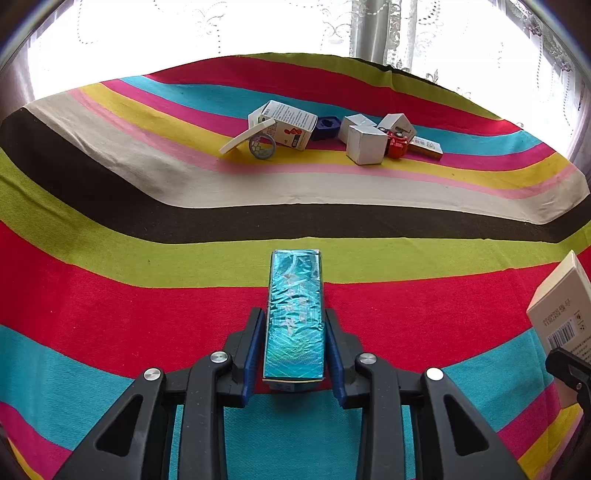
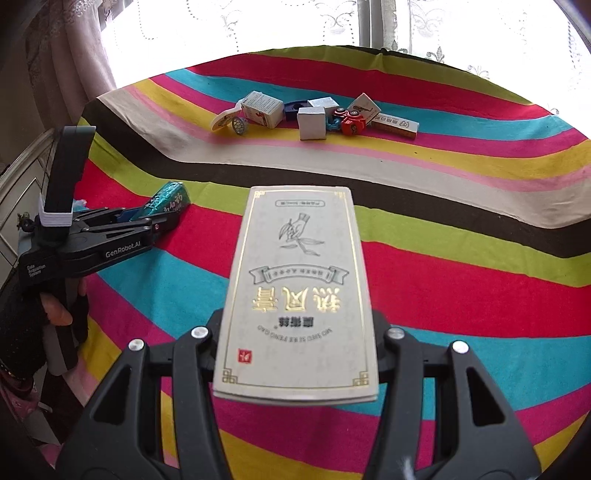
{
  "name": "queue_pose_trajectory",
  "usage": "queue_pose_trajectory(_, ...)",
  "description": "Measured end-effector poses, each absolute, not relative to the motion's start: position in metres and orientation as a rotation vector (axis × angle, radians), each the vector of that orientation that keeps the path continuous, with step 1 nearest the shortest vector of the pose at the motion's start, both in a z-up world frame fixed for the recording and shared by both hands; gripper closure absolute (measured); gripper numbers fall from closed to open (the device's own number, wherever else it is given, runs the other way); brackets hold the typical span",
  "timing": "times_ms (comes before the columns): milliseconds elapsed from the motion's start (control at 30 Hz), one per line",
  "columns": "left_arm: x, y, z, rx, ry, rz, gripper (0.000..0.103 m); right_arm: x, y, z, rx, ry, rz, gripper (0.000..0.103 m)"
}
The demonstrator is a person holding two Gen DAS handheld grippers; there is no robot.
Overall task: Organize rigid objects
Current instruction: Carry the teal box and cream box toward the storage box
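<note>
Left gripper (image 1: pixel 294 347): fingers clamped on teal box (image 1: pixel 294 314), held low over the striped cloth (image 1: pixel 110 314). Right gripper (image 2: pixel 295 354): fingers hidden, apparently clamped on white box (image 2: pixel 295 291), lifted clear. Most sorting remains: a cluster of small boxes (image 1: pixel 364 144) and a red toy (image 1: pixel 398 144) sits far back. Cloth-covered tabletop, lace curtains (image 1: pixel 369 26), bright window.

The white box (image 2: pixel 295 295) hid the right gripper's fingertips and looked slightly blurred. In the left wrist view the right edge cut it off. Print on the far boxes (image 1: pixel 290 125) was too small to read.
</note>
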State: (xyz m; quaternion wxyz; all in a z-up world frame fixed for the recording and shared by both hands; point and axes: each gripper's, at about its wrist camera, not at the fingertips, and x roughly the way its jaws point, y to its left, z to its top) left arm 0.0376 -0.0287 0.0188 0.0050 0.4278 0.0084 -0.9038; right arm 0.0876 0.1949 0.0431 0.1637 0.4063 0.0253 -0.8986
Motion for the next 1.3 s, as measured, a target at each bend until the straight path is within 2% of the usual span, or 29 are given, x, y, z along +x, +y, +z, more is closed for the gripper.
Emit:
queue_pose_trajectory(200, 0.079, -0.012, 0.027, 1.335, 0.127, -2.873, 0.073, 0.117, 0.207, 0.048, 1.148, 0.098, -2.564, 0.048)
queue_pose_trajectory(633, 0.152, 0.069, 0.047, 1.405, -0.086, -3.054, 0.073, 0.156, 0.236, 0.058, 1.15, 0.143, -2.627, 0.048)
queue_pose_trajectory(1300, 0.199, 0.144, 0.076, 1.41, -0.371, -3.217, 0.073, 0.221, 0.312, 0.074, 1.172, 0.007, -2.737, 0.048)
